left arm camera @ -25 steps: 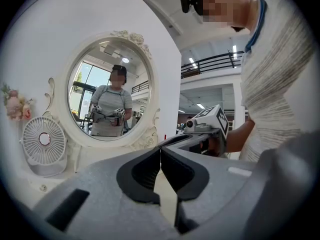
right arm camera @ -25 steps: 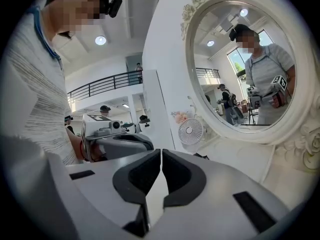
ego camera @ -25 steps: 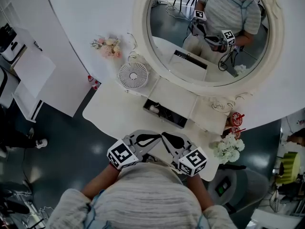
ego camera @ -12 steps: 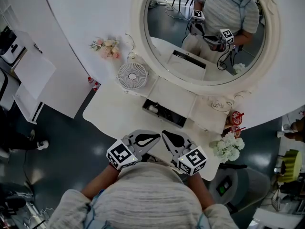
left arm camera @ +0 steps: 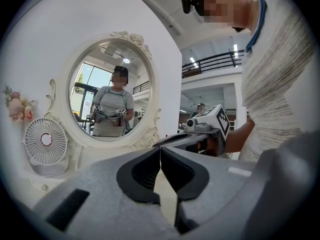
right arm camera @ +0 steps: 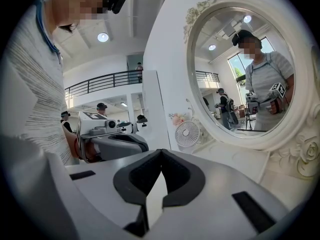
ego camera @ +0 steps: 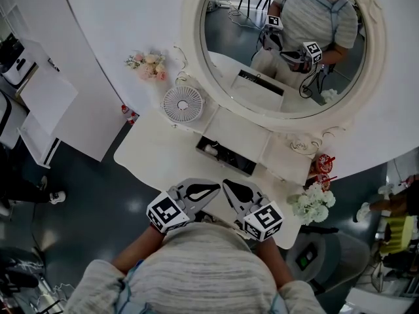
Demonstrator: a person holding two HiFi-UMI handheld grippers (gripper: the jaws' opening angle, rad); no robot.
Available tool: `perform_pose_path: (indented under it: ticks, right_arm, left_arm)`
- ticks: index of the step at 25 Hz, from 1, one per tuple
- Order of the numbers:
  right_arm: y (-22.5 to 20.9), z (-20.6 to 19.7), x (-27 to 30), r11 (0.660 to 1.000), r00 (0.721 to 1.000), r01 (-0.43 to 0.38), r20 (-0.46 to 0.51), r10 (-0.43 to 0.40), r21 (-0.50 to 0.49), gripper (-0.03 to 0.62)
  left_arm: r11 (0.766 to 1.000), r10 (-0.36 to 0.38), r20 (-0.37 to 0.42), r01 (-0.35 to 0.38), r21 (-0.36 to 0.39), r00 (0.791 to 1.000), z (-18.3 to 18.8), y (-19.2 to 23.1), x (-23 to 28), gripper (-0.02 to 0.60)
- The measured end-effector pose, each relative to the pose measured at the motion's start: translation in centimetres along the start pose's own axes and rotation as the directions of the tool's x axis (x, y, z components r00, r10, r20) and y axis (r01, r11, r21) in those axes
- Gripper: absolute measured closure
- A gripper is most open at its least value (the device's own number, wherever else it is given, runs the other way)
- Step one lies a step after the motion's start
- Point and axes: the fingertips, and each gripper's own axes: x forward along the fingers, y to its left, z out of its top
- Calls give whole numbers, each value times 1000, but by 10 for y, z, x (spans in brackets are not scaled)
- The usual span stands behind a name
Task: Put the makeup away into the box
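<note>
Both of your tools are empty. The left gripper [ego camera: 208,190] has its jaws pressed tip to tip with nothing between them, and the right gripper [ego camera: 230,188] is closed the same way. You hold them side by side, close to your body at the near edge of the table [ego camera: 157,156], with the tips angled toward each other. The box [ego camera: 226,156] lies straight ahead of both tips, past a strip of bare tabletop, and it is open with its dark inside showing. A pale piece and some dark shapes sit in it, but they are too small to name. No loose makeup can be made out on the table near either gripper, so I cannot tell whether any is left to stow. By that reading you are between grasps, either about to begin or near the finish. The next move calls for a look beside the box and toward the fan [ego camera: 182,101], ahead and left of your left gripper. Then spread one pair of jaws and reach forward.
</note>
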Motion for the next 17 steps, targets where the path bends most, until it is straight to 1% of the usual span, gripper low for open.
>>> perform_pose_path:
  ticks: [17]
  right_arm:
    - [-1, -1, 2, 1000, 1000, -7, -6, 7, -3, 586]
  left_arm:
    - [1000, 12, -9, -12, -3, 1000, -4, 2, 1, 566]
